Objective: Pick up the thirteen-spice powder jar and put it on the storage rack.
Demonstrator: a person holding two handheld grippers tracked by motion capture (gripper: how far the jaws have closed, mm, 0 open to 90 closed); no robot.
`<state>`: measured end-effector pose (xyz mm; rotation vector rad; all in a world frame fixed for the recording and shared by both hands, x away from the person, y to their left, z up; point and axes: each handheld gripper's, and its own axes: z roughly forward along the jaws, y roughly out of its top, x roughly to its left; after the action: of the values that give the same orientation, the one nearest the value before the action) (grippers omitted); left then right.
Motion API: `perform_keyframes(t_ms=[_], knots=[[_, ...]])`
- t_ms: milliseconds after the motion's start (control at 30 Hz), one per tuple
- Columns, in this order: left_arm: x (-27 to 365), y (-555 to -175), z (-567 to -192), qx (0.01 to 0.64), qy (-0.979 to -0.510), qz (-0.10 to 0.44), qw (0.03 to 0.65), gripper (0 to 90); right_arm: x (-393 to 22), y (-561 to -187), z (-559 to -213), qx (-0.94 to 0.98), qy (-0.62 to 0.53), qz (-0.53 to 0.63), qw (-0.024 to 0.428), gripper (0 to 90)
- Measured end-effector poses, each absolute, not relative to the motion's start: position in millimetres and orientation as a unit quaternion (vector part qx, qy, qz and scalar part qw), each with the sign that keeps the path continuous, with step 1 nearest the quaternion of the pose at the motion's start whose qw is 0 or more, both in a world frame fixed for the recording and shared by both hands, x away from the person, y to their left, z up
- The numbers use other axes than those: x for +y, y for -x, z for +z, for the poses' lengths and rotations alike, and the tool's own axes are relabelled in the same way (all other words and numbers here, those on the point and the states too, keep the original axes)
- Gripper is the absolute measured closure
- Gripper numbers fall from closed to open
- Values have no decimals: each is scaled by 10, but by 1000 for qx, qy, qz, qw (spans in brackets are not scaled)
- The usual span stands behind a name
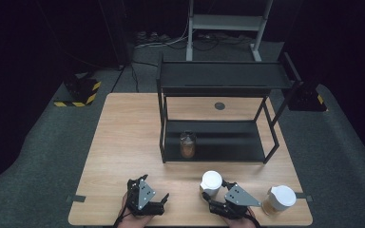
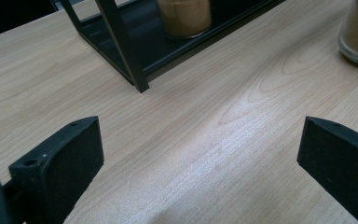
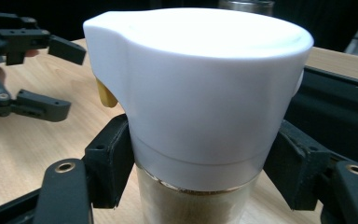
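Gripping white-lidded glass jar of brown powder point(image 3: 196, 116), right gripper point(image 1: 217, 194) clamped its sides. Left gripper point(image 1: 148, 194) rested released over light wooden table point(image 2: 205, 130), jaws spread.

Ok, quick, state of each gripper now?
Left gripper: open, holding nothing.
Right gripper: closed on the white-lidded jar.

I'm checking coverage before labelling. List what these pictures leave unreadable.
- Held jar: base cut off by the right gripper view's bottom edge.
- Shelf jar: top cut off by the left gripper view's upper edge.
- Jar at table's right: contents too small in the high view.
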<state>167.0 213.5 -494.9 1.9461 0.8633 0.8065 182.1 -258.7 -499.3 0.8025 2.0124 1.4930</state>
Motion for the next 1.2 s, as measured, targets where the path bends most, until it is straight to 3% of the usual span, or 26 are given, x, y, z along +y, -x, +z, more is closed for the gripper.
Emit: perform_keyframes(t_ms=[1200], knots=[[2132, -1664, -4952, 331, -782, 323, 418, 6, -2633, -1955, -4771, 720, -327, 538, 292, 305]])
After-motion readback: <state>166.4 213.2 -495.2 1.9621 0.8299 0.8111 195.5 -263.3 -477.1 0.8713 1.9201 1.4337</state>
